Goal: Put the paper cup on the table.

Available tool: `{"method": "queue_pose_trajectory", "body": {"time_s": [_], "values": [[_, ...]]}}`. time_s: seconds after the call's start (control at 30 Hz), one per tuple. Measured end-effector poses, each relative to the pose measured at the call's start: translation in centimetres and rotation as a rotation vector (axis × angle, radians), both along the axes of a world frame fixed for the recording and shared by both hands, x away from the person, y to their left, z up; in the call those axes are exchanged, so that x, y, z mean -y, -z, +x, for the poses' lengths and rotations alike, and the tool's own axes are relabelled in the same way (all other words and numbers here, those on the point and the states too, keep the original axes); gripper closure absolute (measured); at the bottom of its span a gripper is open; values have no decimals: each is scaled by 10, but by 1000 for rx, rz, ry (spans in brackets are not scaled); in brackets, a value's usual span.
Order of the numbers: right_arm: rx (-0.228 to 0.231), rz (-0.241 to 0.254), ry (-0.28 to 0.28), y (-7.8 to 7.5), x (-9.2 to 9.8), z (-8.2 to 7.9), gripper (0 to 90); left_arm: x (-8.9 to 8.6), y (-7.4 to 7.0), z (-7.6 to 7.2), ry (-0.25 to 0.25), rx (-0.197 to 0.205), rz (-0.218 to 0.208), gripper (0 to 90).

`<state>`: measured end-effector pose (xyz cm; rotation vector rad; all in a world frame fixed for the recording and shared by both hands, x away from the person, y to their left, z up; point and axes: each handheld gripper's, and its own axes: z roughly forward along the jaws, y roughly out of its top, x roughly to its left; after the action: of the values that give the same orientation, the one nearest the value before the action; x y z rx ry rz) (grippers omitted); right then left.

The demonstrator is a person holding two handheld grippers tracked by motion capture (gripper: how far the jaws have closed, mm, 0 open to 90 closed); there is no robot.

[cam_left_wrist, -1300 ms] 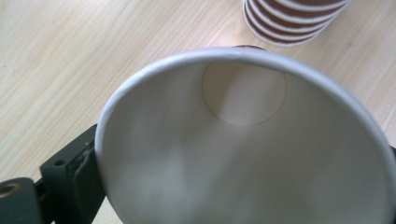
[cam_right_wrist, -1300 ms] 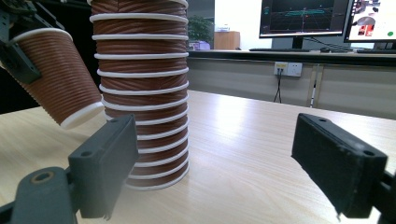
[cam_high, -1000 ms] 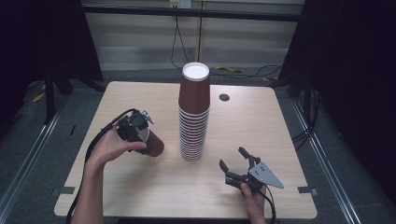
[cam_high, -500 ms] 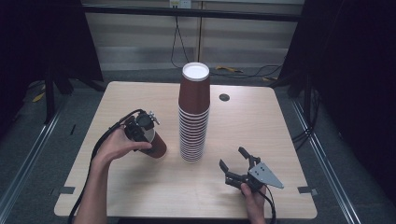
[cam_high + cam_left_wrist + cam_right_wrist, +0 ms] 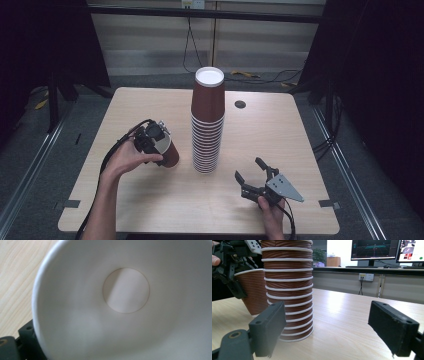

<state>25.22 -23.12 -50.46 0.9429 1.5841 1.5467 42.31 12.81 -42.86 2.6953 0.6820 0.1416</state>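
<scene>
The person's left forearm reaches in from the lower left, angled up and to the right, its hand wrapped around the left gripper (image 5: 152, 139), whose jaws have just been opening and now stand wide around a cup. The right hand (image 5: 270, 212) sits low at the bottom right, holding the right gripper (image 5: 250, 170) level, jaws spread wide apart with nothing between them.

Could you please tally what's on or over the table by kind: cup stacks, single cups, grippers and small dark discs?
Cup stacks: 1, the tall brown stack
Single cups: 1, the brown cup at the left gripper
Grippers: 2, left and right gripper
Small dark discs: 1
Total: 5
</scene>
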Motion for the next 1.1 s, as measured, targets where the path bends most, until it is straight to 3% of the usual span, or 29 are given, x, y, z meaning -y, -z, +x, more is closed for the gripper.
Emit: {"method": "queue_pose_trajectory", "body": {"time_s": [0.13,0.2,0.33,0.6,0.73,0.87,0.97,1.1], "values": [[0,0,0,0,0,0,140,1,4,0,9,-8,-11,166],[0,0,0,0,0,0,140,1,8,0,29,-8,-8,166],[0,0,0,0,0,0,140,-2,11,-3,18,7,-33,171],[0,1,0,0,0,0,140,-19,13,-10,-9,25,-137,166],[-1,1,0,0,0,0,140,-26,17,-15,-17,28,-170,165],[0,1,-1,0,0,0,140,-28,21,-22,-28,53,-173,166],[0,1,-1,0,0,0,140,-30,22,-27,-40,60,-202,166],[-1,1,-1,0,0,0,140,-34,23,-39,-78,100,-234,166]]}}
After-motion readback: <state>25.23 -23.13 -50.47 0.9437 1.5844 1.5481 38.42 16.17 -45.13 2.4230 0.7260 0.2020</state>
